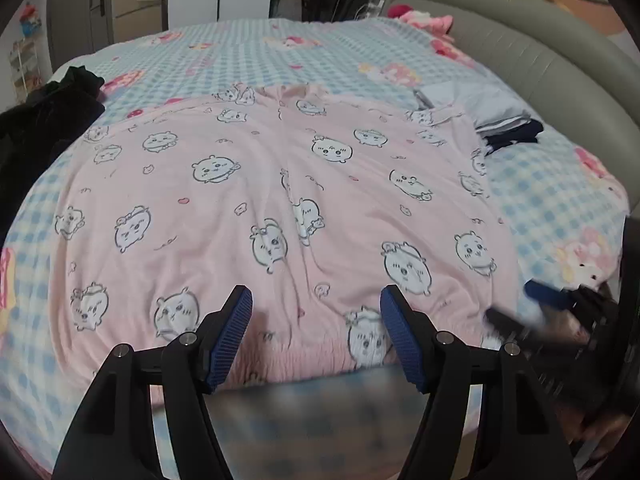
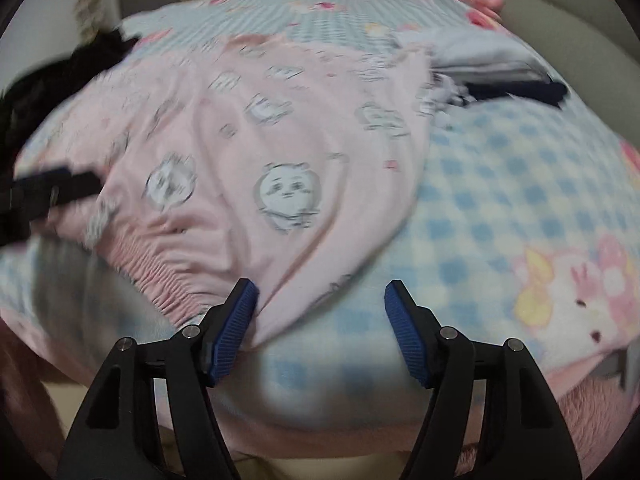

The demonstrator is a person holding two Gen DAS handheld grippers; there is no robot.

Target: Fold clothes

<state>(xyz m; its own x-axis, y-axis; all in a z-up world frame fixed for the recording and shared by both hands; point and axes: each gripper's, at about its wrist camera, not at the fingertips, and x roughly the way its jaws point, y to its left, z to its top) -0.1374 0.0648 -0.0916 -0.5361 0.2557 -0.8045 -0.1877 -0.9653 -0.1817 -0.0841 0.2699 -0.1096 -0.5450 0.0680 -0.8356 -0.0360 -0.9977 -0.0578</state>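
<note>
Pink pyjama trousers [image 1: 272,200] printed with white cartoon faces lie spread flat on the checked bed cover, their gathered waistband at the near edge. My left gripper [image 1: 316,296] hovers open over the middle of the waistband, nothing between its blue pads. The right wrist view is blurred: the trousers [image 2: 248,152] fill its left half, and my right gripper [image 2: 320,292] stands open at their near right corner, with the left pad [image 2: 236,320] against the cloth edge. The right gripper [image 1: 520,312] also shows blurred at the far right of the left wrist view.
A blue and white checked bed cover [image 1: 560,200] with pink cartoon prints lies under everything. A folded stack of grey and navy clothes [image 1: 496,120] sits at the far right, a black garment [image 1: 44,120] at the far left. A grey padded headboard [image 1: 540,44] rings the right side.
</note>
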